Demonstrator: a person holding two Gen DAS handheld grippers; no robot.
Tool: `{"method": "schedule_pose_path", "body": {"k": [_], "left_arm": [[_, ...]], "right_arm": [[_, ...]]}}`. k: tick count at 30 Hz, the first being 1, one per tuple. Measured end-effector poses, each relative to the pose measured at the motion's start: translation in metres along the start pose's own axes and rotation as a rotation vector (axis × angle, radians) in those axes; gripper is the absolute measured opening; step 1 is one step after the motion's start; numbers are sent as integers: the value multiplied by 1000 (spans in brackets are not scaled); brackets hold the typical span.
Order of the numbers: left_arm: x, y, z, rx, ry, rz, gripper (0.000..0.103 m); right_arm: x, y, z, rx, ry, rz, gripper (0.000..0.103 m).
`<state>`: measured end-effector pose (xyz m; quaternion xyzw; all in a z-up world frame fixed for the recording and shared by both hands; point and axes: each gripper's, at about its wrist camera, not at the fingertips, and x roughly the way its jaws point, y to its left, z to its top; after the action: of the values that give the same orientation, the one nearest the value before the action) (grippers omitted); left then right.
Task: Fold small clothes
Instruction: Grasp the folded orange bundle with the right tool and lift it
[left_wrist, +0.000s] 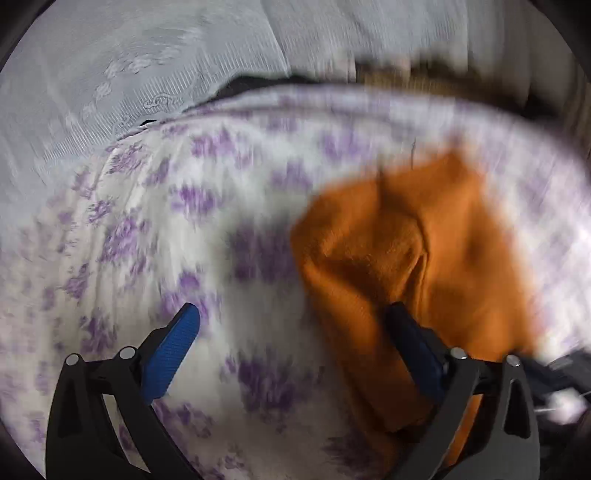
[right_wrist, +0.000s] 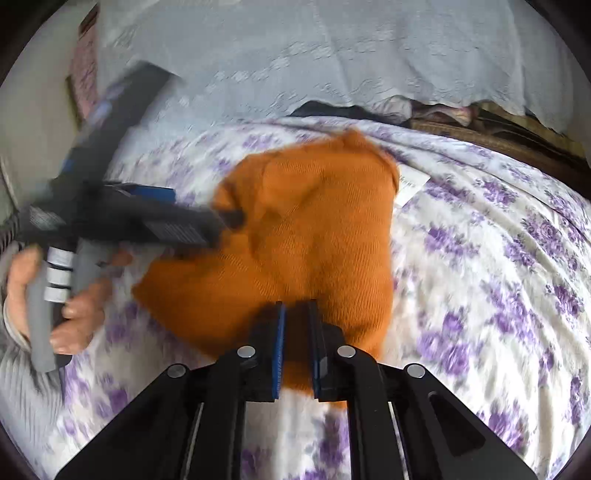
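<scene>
Right wrist view: right gripper (right_wrist: 295, 350) sits closed on the near edge of the orange garment (right_wrist: 306, 236), which lies bunched on the floral sheet (right_wrist: 498, 258), running away and leftward. Left gripper (left_wrist: 291, 354) is wide open, empty, its right finger against the garment's left side.

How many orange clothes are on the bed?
1. The orange garment lies crumpled on the flowery sheet, its near edge between the right gripper's fingers. More might be hidden.
</scene>
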<state>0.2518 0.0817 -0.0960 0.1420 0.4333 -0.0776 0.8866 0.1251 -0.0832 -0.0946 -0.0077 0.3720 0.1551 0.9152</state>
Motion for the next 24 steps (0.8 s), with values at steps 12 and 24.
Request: {"method": "schedule_pose_path", "body": {"k": [12, 24], "left_arm": [[-43, 23, -13, -213, -80, -189, 99], [1, -6, -22, -171, 24, -266, 99]], "right_arm": [[-23, -48, 56, 151, -69, 88, 15], [117, -145, 96, 551, 23, 145, 6]]}}
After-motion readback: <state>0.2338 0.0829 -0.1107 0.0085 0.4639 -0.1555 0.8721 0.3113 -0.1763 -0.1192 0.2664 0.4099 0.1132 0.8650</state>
